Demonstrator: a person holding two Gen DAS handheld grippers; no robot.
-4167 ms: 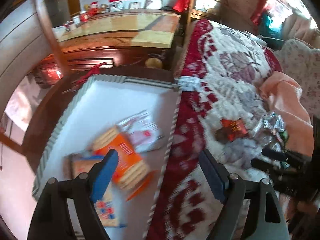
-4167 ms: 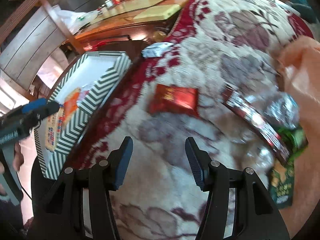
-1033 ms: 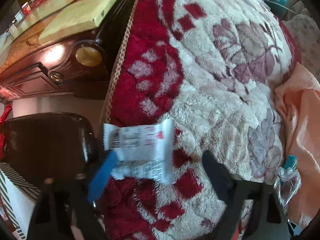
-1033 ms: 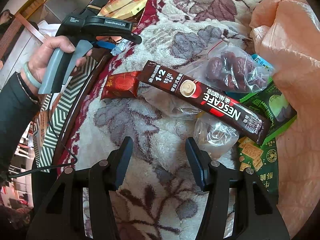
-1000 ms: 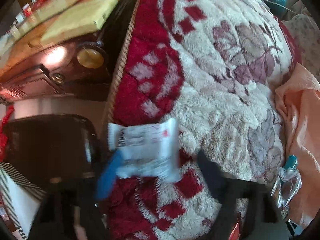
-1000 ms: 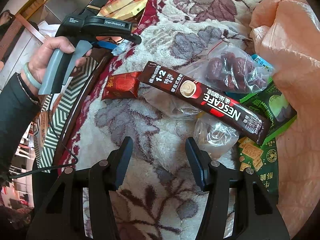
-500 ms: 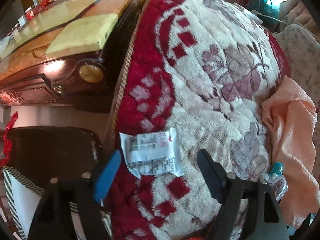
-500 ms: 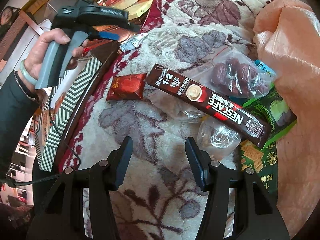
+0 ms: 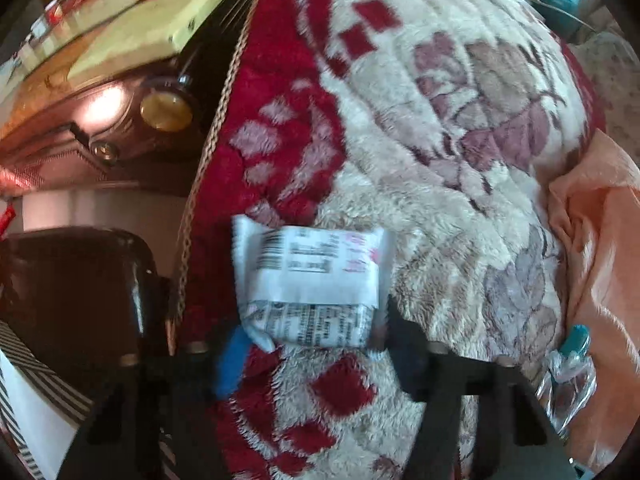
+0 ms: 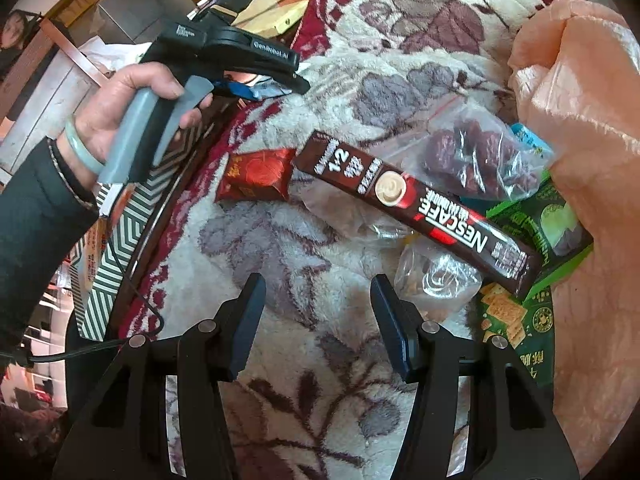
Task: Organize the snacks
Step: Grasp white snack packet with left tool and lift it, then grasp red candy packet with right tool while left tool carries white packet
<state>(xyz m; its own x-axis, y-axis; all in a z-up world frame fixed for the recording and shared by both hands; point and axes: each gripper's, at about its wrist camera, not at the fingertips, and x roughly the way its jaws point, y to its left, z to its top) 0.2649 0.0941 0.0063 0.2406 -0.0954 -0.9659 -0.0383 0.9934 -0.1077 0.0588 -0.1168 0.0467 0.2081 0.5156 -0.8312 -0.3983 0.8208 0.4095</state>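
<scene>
White and crinkled, the snack packet (image 9: pixel 308 280) sits between my left gripper (image 9: pixel 310 350) fingers, jaws just closing onto it at the blanket's (image 9: pixel 420 184) red edge. Only the right wrist view shows my hand (image 10: pixel 132 116), the striped box (image 10: pixel 120 256) (biscuit packs inside) and the coffee box (image 10: pixel 416 212); my right gripper (image 10: pixel 318 320) hangs open, empty.

"NESCAFE", "1+2" on brown coffee box (image 10: pixel 416 208); "GenRobot.AI" on left tool (image 10: pixel 256 90).
</scene>
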